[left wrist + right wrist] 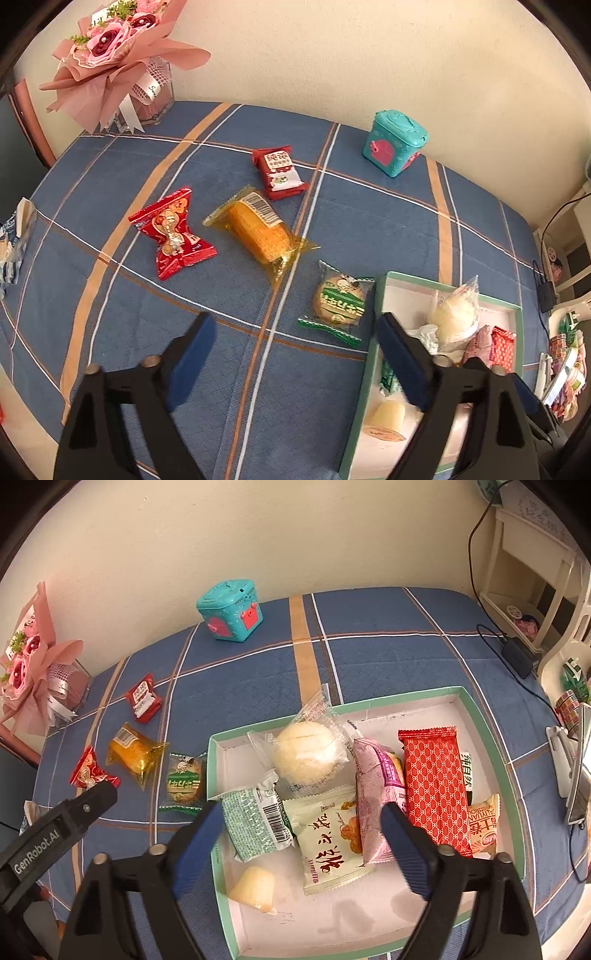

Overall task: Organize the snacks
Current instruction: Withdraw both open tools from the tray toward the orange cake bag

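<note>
Left wrist view: your left gripper (295, 354) hangs above the blue plaid tablecloth (369, 221), jaws spread wide with nothing between them.
Green cookie packet (338, 304): it lies flat on the cloth just ahead of your left claw, slightly toward its right finger and touching the tray's near corner.
Yellow cake in clear wrap (258, 230): farther ahead of the left claw, lying diagonally with its barcode end away from you.
Red peanut-print packet (171, 234): ahead and to the left of your left claw, apart from the yellow cake.
Small red packet (280, 173): beyond the yellow cake, farthest of the four loose snacks.
Green-rimmed tray (380, 295): to the right of your left claw; its right finger overlaps the tray's left wall in this view.
Right wrist view: your right gripper (301, 840) hovers over the tray (480, 716), jaws wide apart and holding nothing.
Pale green packet with orange print (328, 843): it lies in the tray directly between your right claw's fingers.
Green-speckled barcode packet (255, 821): just inside the left finger of the right claw.
Purple packet (376, 797): just inside the right finger.
Round white bun in clear wrap (308, 758): ahead of the right claw, at the tray's far left.
Red patterned packet (434, 784): ahead and right of the right claw.
Jelly cup (255, 888): on its side, near the left finger's base.
Teal toy box (231, 609): far ahead, by the wall.
Pink bouquet (33, 668): far left of the right claw.
</note>
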Demonstrator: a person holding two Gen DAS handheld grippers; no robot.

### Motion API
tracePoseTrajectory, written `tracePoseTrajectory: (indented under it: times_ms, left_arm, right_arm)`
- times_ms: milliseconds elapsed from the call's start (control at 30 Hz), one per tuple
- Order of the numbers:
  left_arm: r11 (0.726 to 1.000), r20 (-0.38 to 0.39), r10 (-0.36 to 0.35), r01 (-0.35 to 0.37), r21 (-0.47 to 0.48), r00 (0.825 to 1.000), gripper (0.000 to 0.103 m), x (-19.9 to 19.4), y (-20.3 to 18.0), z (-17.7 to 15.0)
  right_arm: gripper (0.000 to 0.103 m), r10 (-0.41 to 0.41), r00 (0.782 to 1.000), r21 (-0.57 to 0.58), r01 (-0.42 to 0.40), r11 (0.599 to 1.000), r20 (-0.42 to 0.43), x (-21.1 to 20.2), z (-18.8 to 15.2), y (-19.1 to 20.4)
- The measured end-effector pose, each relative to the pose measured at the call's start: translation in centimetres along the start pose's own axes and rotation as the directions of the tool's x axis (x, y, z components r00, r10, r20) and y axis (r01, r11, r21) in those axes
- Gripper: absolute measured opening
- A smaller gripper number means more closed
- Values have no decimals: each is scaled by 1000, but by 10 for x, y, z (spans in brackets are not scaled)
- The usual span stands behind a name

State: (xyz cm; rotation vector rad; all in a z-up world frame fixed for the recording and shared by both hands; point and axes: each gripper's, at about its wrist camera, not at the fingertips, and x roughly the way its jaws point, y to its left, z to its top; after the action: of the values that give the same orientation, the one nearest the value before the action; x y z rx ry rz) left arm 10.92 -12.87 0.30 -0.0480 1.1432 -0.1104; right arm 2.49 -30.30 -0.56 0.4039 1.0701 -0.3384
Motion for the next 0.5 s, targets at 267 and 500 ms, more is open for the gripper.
tracePoseTrajectory:
  times_ms: [267,500]
  left_arm:
    - [1000,34,25,-25,9,999,97,-2,1,1]
    - [999,74,32,-35,37,997,98,-5,-4,1]
  right_arm:
    - [103,7,1000,5,-7,1000,16,-1,0,0]
    - [103,-4,998,4,4,1000,56,-1,-1,4]
